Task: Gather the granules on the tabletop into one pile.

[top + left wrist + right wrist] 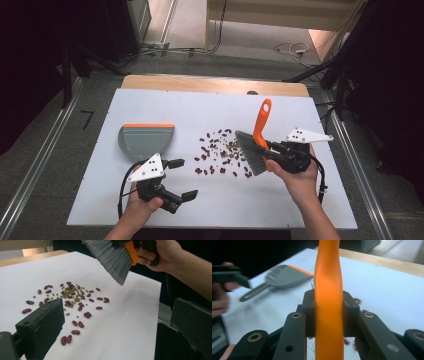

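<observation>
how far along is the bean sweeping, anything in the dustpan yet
Early. Done: the right gripper is shut on the brush, its jaws clamping the orange handle, bristles lifted beside the spill. In hand: the left gripper is open and holds nothing, near the dustpan. Left: the beans lie scattered on the white board; the dustpan looks empty and lies flat.

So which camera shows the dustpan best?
The high view: the whole dustpan lies flat on the white board, left of the beans, handle partly behind the left gripper. The right gripper view shows it blurred.
</observation>
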Demonstrator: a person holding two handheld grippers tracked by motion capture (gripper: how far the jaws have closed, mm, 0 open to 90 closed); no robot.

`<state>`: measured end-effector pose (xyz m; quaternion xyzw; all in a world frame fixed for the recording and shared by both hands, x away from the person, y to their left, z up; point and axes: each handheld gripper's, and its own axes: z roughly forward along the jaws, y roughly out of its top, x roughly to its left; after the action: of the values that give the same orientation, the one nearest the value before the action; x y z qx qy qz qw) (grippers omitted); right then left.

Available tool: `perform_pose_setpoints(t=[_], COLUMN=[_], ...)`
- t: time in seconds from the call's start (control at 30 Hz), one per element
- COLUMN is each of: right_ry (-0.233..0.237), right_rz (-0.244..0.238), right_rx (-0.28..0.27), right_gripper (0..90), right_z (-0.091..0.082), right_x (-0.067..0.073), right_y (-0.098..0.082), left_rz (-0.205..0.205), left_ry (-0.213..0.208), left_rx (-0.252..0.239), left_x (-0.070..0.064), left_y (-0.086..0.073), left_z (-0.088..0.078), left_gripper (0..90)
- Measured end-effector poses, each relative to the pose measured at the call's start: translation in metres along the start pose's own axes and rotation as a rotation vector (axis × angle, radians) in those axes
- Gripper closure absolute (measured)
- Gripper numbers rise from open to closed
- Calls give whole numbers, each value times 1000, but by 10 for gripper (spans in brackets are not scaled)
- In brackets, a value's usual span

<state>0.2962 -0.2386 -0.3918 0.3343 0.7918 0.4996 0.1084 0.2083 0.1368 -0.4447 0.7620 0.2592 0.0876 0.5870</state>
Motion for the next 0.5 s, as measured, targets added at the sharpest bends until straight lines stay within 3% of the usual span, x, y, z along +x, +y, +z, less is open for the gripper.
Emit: perform_pose_setpoints(t=[0.2, 0.5], right_ry=[-105, -276], right_rz=[-30, -85], right_rx=[74, 244], right_gripper=[688, 689], right_z=[12, 47], right_x=[-17, -47], right_y=[14, 33], left_rz=[16, 4], left_ry=[36, 89], left_rx=[0, 23], left_x=[2, 13], left_y=[-6, -21], left_z=[-14, -33], left_gripper=[0, 0])
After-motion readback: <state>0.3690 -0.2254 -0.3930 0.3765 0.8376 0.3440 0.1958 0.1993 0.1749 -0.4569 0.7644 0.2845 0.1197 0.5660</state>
